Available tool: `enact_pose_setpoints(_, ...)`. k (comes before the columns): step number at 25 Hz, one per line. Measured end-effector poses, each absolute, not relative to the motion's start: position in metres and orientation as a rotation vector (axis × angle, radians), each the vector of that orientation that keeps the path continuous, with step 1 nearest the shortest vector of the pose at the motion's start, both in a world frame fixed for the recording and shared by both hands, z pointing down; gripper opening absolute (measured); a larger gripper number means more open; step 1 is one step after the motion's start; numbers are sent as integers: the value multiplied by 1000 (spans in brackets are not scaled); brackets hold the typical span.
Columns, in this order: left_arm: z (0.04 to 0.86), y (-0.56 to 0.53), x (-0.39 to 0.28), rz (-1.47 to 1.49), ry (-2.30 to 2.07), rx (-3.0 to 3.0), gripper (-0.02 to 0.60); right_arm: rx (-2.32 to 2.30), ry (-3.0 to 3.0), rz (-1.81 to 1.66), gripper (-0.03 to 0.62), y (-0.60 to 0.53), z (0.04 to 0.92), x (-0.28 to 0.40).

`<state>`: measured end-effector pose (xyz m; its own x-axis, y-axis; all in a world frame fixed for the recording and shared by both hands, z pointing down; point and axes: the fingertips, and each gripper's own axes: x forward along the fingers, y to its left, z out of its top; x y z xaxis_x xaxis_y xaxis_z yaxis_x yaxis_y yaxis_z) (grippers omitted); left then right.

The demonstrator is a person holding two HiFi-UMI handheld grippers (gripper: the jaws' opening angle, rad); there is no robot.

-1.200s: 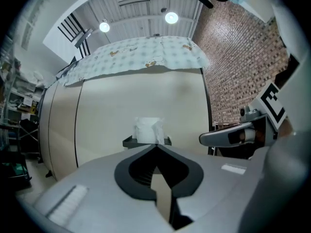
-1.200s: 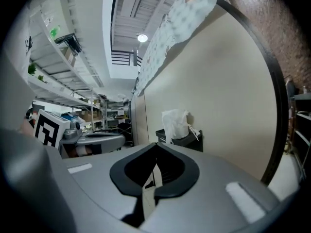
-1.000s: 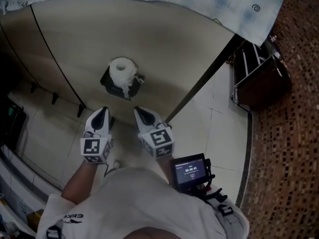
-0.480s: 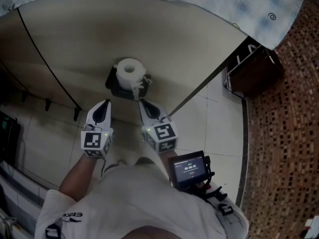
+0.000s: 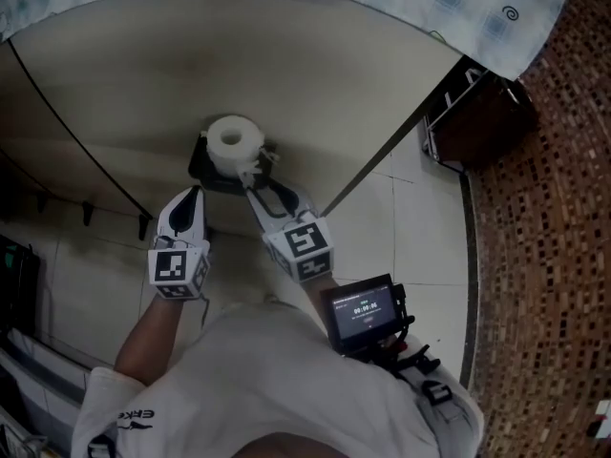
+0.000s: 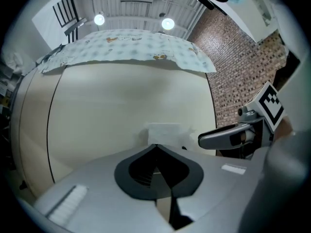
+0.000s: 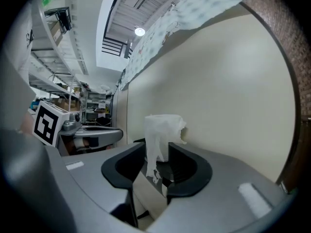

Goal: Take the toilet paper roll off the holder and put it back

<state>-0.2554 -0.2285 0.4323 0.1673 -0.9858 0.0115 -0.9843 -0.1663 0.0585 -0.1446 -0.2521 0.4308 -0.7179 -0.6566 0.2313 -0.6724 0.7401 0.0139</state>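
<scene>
A white toilet paper roll (image 5: 234, 139) stands upright on a black holder (image 5: 203, 167) fixed to the beige partition. My right gripper (image 5: 260, 187) is just below the roll, level with the holder. Its jaws have just been opening and stand a little apart. In the right gripper view the roll (image 7: 164, 127) rises just beyond my right gripper (image 7: 156, 152), and its torn tail hangs in line with the gap, not pressed by the pads. My left gripper (image 5: 194, 195) is shut and empty, left of the holder. The left gripper view shows the roll (image 6: 165, 129) behind my left gripper (image 6: 155, 147).
The beige partition (image 5: 315, 74) has a dark seam on its left, and a patterned cloth (image 5: 449, 12) is draped over its top. A dark rack (image 5: 477, 113) stands at the right beside a brown mosaic wall (image 5: 544, 256). A small screen device (image 5: 363, 313) hangs at the person's waist above the tiled floor (image 5: 401, 227).
Both grippers have moved toward the roll and holder. The right gripper's jaws, shut before, now stand parted. The left gripper has stayed shut.
</scene>
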Motion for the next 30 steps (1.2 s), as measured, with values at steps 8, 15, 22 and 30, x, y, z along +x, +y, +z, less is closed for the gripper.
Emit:
enact_pose_setpoints(8,434,-231,-270,-35,-2028,2344,2,956,-2681,-32,472,-281,434,-179)
enact_pose_setpoints(15,427,-231,-286,-32,-2086,2326,2,959,-2640,-83,503,-316,436,-200)
enact_pose_setpoints(22,427,-226,-293,-20,-2116,2302,2,943,-2607,-102,503,-329,447,-213)
enact_pose_setpoints(30,429,-228,-292,-7,-2116,2295,2,933,-2625,-145,462,-330,443,-211)
